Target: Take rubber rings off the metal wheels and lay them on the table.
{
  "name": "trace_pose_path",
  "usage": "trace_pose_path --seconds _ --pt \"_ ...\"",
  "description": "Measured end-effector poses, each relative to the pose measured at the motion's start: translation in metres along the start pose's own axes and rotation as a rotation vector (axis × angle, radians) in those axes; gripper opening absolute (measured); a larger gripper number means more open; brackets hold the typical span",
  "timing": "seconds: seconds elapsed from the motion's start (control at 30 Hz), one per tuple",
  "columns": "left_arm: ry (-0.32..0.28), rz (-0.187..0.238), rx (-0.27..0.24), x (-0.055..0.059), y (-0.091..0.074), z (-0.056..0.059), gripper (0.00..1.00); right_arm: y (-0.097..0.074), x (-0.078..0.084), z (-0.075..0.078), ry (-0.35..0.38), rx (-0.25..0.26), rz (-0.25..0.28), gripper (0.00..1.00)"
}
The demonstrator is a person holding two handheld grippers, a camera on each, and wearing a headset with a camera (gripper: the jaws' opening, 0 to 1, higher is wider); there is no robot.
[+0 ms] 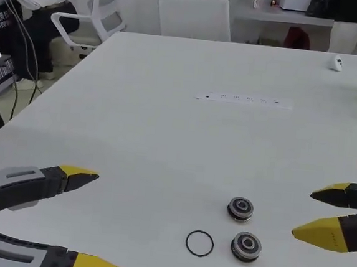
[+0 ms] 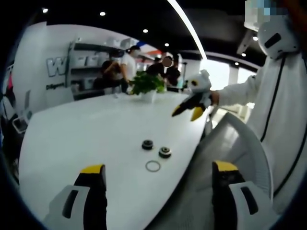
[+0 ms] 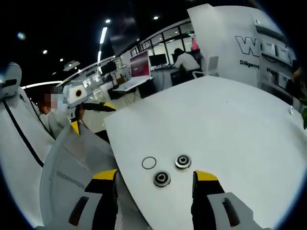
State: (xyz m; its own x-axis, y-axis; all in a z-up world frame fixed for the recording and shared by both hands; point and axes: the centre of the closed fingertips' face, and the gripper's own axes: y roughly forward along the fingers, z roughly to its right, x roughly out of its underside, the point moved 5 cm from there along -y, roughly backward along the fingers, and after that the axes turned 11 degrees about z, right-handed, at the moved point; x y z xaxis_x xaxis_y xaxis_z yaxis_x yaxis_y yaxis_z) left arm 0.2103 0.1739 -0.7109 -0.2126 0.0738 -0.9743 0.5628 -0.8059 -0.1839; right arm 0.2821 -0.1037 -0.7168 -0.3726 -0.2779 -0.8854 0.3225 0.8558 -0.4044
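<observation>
Your head view looks forward and down across the table [image 1: 167, 120] from its near edge. Your left gripper view faces right, low along that edge. Your right gripper view faces left. All three share the metal wheels [image 1: 240, 209] and the loose ring [image 1: 199, 243], close by.

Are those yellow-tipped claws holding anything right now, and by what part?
Nothing is held. The left gripper and right gripper are both open, clear of the far metal wheel, the near metal wheel and the rubber ring on the table.
</observation>
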Motion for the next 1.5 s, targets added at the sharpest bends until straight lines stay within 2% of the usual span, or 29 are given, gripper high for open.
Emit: trace_pose_path --seconds 0.23,0.43,0.53,0.7,0.83,1.07,1.13,1.2,1.5 --pt "0.003 -0.022 -0.029 -0.002 0.003 0.003 0.94 -0.004 0.01 0.009 -0.014 -0.024 -0.007 0.68" --pt "0.008 -0.037 -0.04 -0.006 0.006 0.006 0.94 -0.007 0.012 0.018 0.01 -0.031 0.041 0.71" --pt "0.017 -0.045 -0.05 -0.01 0.007 0.008 0.94 -0.009 0.014 0.022 0.016 -0.036 0.05 0.72" --pt "0.027 -0.029 -0.069 -0.017 0.009 0.01 0.94 -0.012 0.018 0.031 0.022 -0.03 0.065 0.72" --pt "0.039 -0.042 -0.08 -0.019 0.014 0.008 0.95 -0.011 0.022 0.036 0.034 -0.031 0.079 0.72" --pt "0.069 -0.013 -0.069 -0.035 0.023 0.011 0.93 -0.011 0.03 0.043 0.056 -0.03 0.101 0.71" --pt "0.079 -0.017 -0.069 -0.038 0.026 0.011 0.93 -0.012 0.033 0.043 0.062 -0.032 0.106 0.71" --pt "0.096 -0.044 -0.07 -0.039 0.03 0.01 0.92 -0.012 0.034 0.044 0.064 -0.033 0.109 0.71" --pt "0.175 -0.054 -0.017 -0.054 0.056 0.019 0.92 -0.014 0.042 0.048 0.077 -0.036 0.126 0.7"
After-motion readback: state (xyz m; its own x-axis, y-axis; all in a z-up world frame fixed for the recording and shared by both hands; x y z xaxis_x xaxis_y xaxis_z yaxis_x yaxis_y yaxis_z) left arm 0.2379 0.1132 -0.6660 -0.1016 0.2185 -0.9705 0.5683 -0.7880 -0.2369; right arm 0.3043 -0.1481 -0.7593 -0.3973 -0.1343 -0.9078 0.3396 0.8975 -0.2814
